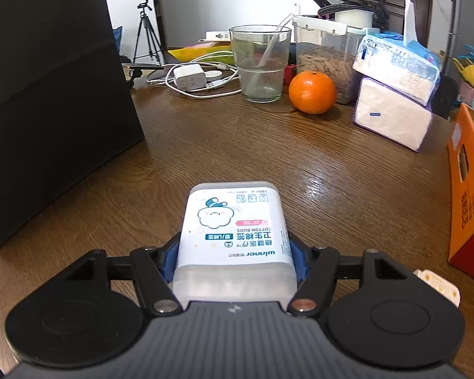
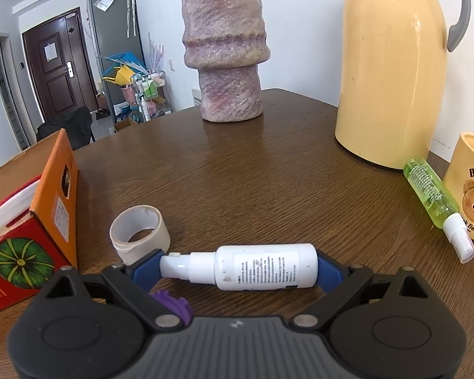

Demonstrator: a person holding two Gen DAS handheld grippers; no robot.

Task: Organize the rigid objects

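Observation:
A white cotton-bud box (image 1: 233,221) with a cartoon label lies on the wooden table (image 1: 237,151), low in the left wrist view. My left gripper (image 1: 233,248) is shut on it, and its blue pads (image 1: 169,252) press on both long sides. In the right wrist view a white spray bottle (image 2: 262,270) lies crosswise just above the table. My right gripper (image 2: 238,270) is shut on it end to end, one blue pad at the nozzle and one at the base.
Left wrist view: black box (image 1: 47,94), charger with cables (image 1: 189,77), water glass (image 1: 260,63), orange (image 1: 312,92), stacked tissue packs (image 1: 395,101), orange carton (image 1: 467,189). Right wrist view: tape roll (image 2: 139,230), stone vase (image 2: 227,47), yellow thermos (image 2: 391,69), green spray bottle (image 2: 433,202), bear mug (image 2: 470,189).

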